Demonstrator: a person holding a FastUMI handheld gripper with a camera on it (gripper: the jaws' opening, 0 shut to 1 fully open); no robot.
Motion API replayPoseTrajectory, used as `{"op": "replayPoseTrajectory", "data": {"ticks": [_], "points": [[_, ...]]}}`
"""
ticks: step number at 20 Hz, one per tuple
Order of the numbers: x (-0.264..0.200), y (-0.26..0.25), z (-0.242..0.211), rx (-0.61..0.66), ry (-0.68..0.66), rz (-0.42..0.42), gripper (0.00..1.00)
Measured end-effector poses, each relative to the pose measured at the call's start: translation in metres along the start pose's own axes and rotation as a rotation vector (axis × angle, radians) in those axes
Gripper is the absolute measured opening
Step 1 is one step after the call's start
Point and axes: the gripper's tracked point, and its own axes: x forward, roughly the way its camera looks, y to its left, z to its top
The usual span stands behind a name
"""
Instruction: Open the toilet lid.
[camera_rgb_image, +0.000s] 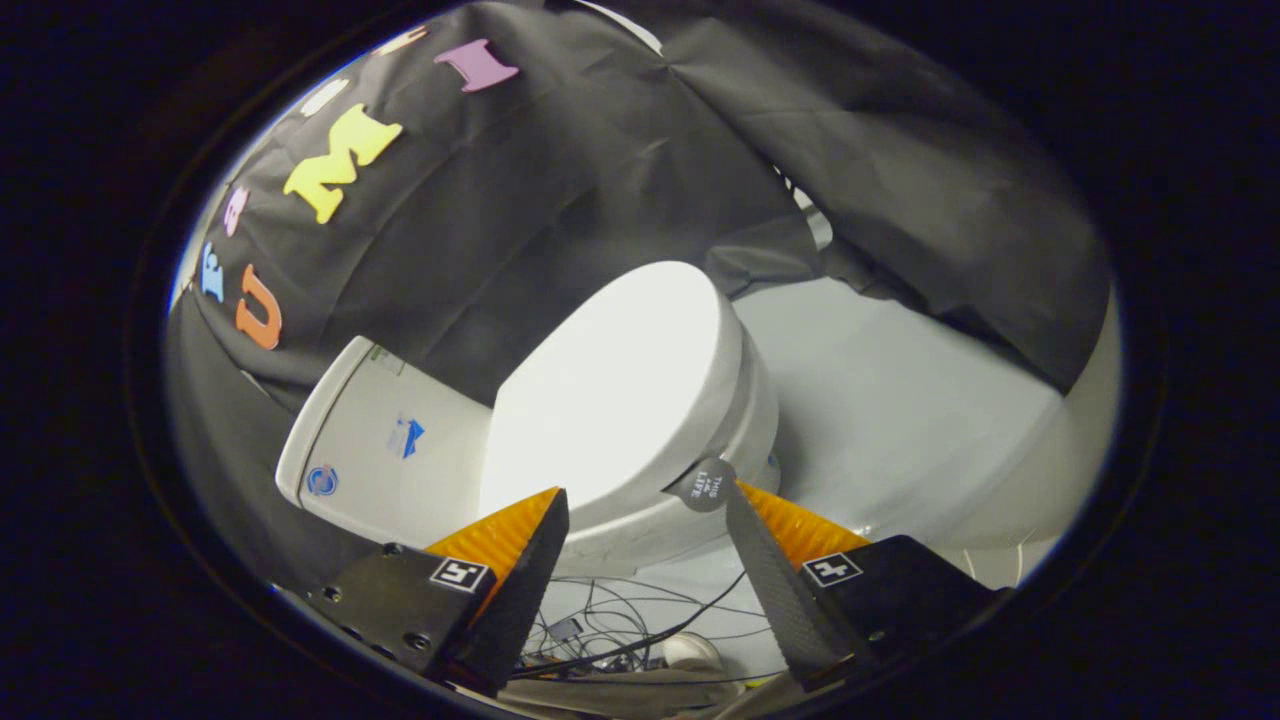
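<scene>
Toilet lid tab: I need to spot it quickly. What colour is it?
Dark grey, round, on the white lid's front edge; the tab shows best in the gripper view.

I am looking into a staged recording booth, not a household bathroom: black cloth (620, 170) is draped as the wall behind and around a white toilet (610, 420), whose lid (610, 390) is down and whose tank (370, 440) carries stickers. The toilet stands on a plain white floor (900, 410). A tangle of loose cables (620, 630) lies on the floor below the bowl, consistent with a test set-up.
</scene>
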Motion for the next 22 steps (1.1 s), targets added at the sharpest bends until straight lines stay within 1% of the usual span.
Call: {"op": "replayPoseTrajectory", "data": {"ticks": [5,7,11,19,21,22], "points": [[0.026,-0.014,-0.007,0.105,0.047,0.015,0.98],[0.038,-0.023,-0.01,0.147,0.061,0.008,0.96],[0.056,-0.036,-0.012,0.189,0.064,0.003,0.92],[0.081,-0.032,-0.015,0.279,0.098,0.064,0.66],[0.082,-0.031,-0.015,0.292,0.103,0.069,0.56],[0.085,-0.031,-0.015,0.294,0.104,0.063,0.48]]}}
